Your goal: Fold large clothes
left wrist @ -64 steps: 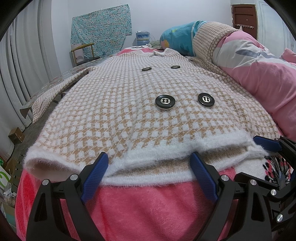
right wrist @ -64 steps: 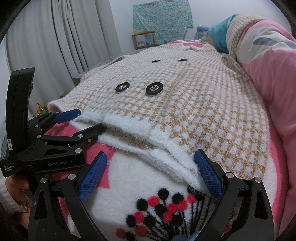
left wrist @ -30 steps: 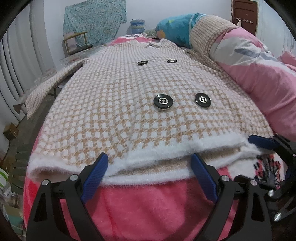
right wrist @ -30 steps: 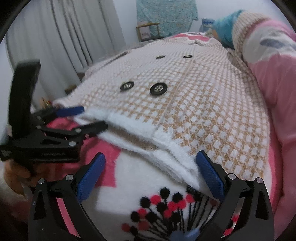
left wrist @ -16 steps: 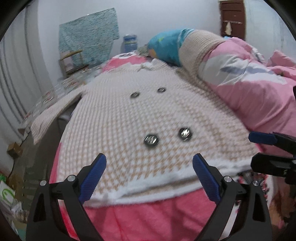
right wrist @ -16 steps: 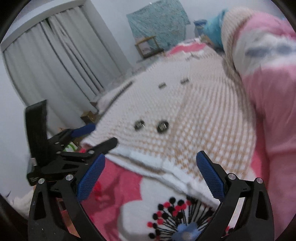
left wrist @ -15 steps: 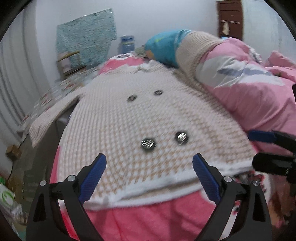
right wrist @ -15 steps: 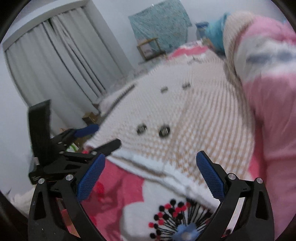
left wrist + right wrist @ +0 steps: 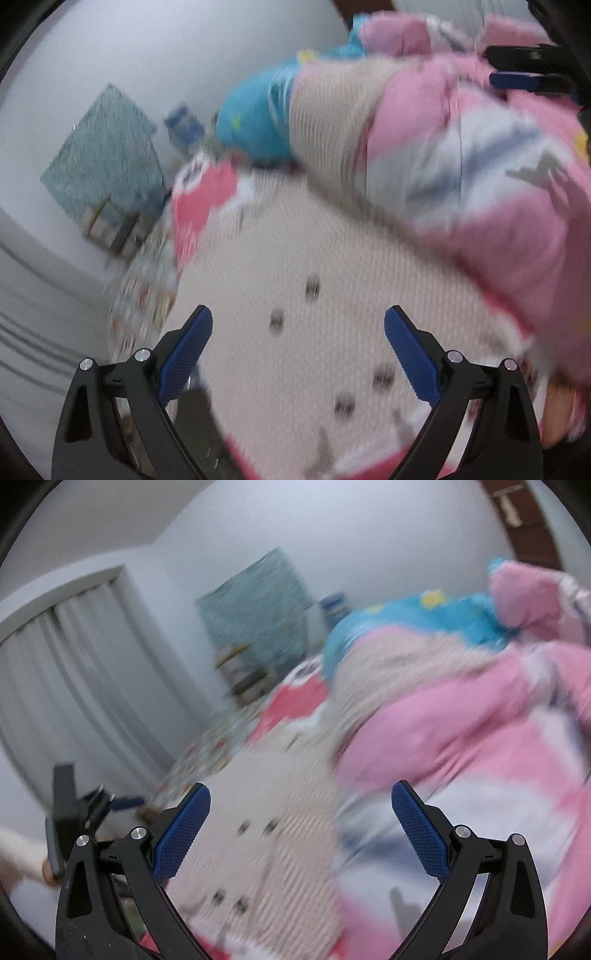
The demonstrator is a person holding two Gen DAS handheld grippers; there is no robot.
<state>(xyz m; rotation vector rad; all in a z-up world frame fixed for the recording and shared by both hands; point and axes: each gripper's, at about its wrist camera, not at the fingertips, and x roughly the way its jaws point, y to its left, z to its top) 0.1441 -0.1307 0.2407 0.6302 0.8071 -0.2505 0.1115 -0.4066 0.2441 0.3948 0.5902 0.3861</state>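
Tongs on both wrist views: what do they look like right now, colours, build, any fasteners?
Both look alike. The left tongs have two black, strut-like arms with cut-outs, silver round screw heads, and blue ribbed pads on the inner fingertips. The right tongs match: black frame, silver screws, blue textured pads. No cables or readable markings show; motion blur hides finer detail.

Coat (image 9: 314,332) lying flat on bed (image 9: 201,203), buttons (image 9: 313,287) running along its middle. Quilt (image 9: 498,177) lying piled at 2 o'clock of coat, pillow (image 9: 255,125) sitting behind at 12. Chair (image 9: 240,672) standing beyond bed at 11; curtain (image 9: 74,686) hanging at 9. Left gripper (image 9: 295,350) hovering above coat, right gripper (image 9: 301,827) hovering at 3 o'clock of it, over quilt edge.
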